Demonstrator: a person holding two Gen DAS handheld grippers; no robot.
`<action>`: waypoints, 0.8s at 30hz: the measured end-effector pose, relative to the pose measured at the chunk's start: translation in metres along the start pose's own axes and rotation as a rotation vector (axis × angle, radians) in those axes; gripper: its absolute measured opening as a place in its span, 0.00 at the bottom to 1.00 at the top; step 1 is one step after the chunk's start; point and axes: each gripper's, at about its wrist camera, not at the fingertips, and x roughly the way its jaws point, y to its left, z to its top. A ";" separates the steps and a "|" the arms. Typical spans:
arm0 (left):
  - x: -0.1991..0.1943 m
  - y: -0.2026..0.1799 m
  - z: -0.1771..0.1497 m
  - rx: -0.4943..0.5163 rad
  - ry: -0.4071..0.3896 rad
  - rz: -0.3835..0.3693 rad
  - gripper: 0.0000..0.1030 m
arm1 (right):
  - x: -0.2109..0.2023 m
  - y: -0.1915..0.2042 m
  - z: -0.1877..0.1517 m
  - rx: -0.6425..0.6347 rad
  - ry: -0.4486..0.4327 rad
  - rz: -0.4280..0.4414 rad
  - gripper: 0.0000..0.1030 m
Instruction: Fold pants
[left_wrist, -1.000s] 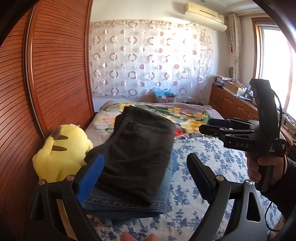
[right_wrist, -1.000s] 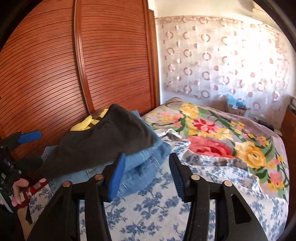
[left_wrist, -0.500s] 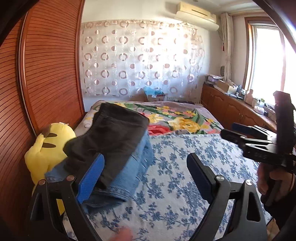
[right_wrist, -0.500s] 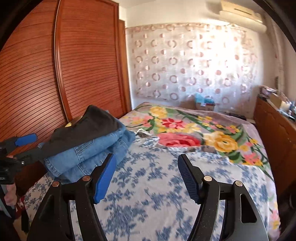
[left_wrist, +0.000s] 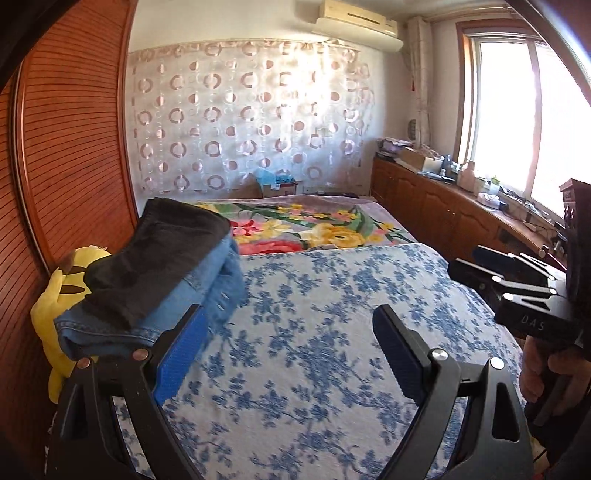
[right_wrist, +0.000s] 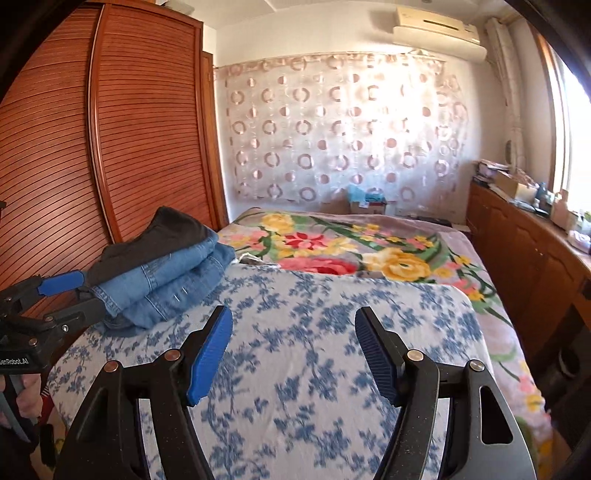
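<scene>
Two folded garments form one stack at the left edge of the bed: dark pants (left_wrist: 155, 258) lie on top of folded jeans (left_wrist: 184, 299). In the right wrist view the same stack shows the dark pants (right_wrist: 162, 236) above the jeans (right_wrist: 166, 284), resting on the blue floral sheet (right_wrist: 314, 332) beside the wooden wardrobe (right_wrist: 110, 147). A yellow plush toy (left_wrist: 55, 306) sits just behind the stack, against the wardrobe.

Compared with one second ago, the stack occupies less of both views and sits further left; both cameras have pulled back and more bare sheet (left_wrist: 332, 314) lies ahead of the fingers.

The left gripper (left_wrist: 288, 354) has its jaws spread wide, holding nothing, above the sheet; its left pad overlaps the jeans' edge in view, contact not determinable. The right gripper (right_wrist: 295, 354) is likewise spread and empty, clear of the stack, over the sheet. A second ago it stood closer to the jeans with a narrower gap.

Beyond the sheet lies a floral blanket (right_wrist: 351, 251), then a circle-patterned curtain (right_wrist: 332, 129).
</scene>
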 end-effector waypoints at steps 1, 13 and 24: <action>-0.003 -0.005 0.000 0.004 -0.004 -0.002 0.88 | -0.004 0.000 -0.001 0.004 -0.002 0.000 0.69; -0.039 -0.036 -0.001 0.031 -0.047 0.006 0.88 | -0.061 0.006 -0.027 0.045 -0.059 -0.065 0.69; -0.045 -0.034 -0.001 0.023 -0.051 0.022 0.88 | -0.071 0.010 -0.039 0.045 -0.077 -0.088 0.69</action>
